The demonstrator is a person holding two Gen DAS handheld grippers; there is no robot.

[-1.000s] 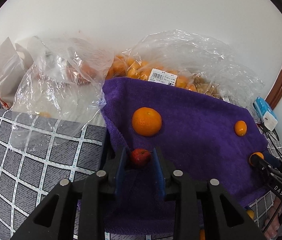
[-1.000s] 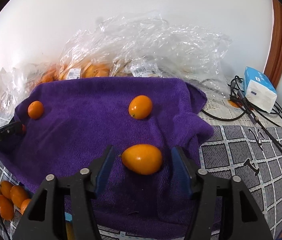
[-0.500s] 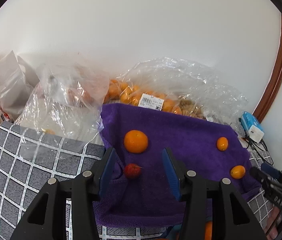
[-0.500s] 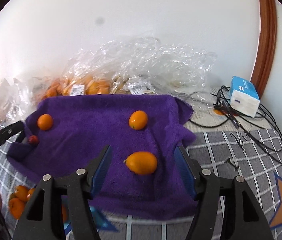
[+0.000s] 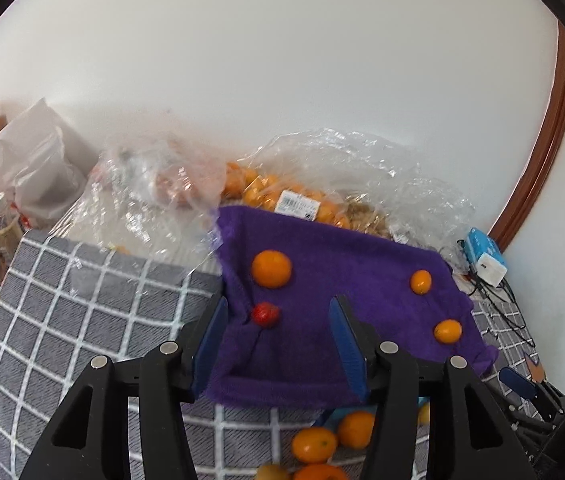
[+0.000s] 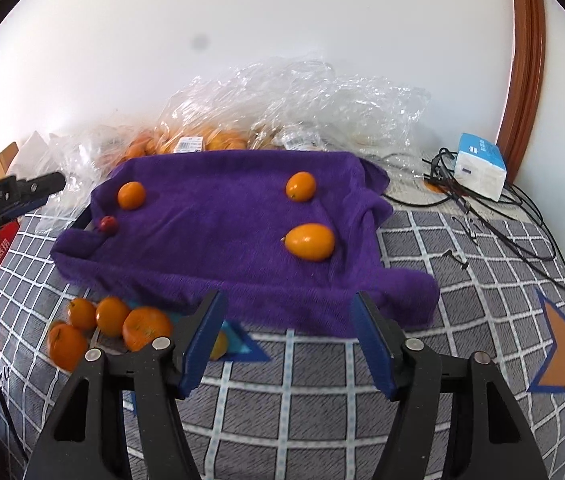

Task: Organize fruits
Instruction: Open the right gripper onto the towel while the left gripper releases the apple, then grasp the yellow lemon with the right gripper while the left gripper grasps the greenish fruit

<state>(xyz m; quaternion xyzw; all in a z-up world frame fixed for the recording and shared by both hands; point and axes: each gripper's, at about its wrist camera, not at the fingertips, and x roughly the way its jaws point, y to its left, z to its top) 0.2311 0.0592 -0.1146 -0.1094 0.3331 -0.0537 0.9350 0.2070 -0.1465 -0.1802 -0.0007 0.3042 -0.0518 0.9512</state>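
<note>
Four fruits lie on the purple towel [image 6: 218, 236]: a round orange [image 5: 271, 269] at about ten o'clock of the cloth, a small red fruit [image 5: 265, 313] just below it near the left edge, and two oval kumquats, the far one [image 6: 301, 186] at one o'clock and the near one [image 6: 309, 241] at three o'clock. All four sit well apart from each other.

Left claw [image 5: 278, 340] hangs above the towel's near left corner with its blue fingers [image 5: 212, 336] spread wide, holding nothing; the red fruit lies beyond the tips, close to the left finger. Right claw [image 6: 288, 340] hovers over the checked bed cover [image 6: 322, 392], short of the towel's front hem, fingers likewise wide apart and empty, pointed toward twelve o'clock.

More loose oranges [image 6: 110, 326] cluster on the cover at eight o'clock of the towel. Behind the towel are crumpled plastic bags [image 6: 302, 108]; what looks like bagged oranges shows through, though blur makes it uncertain. A blue-white box [image 6: 480, 166] rests on cables at two o'clock.
</note>
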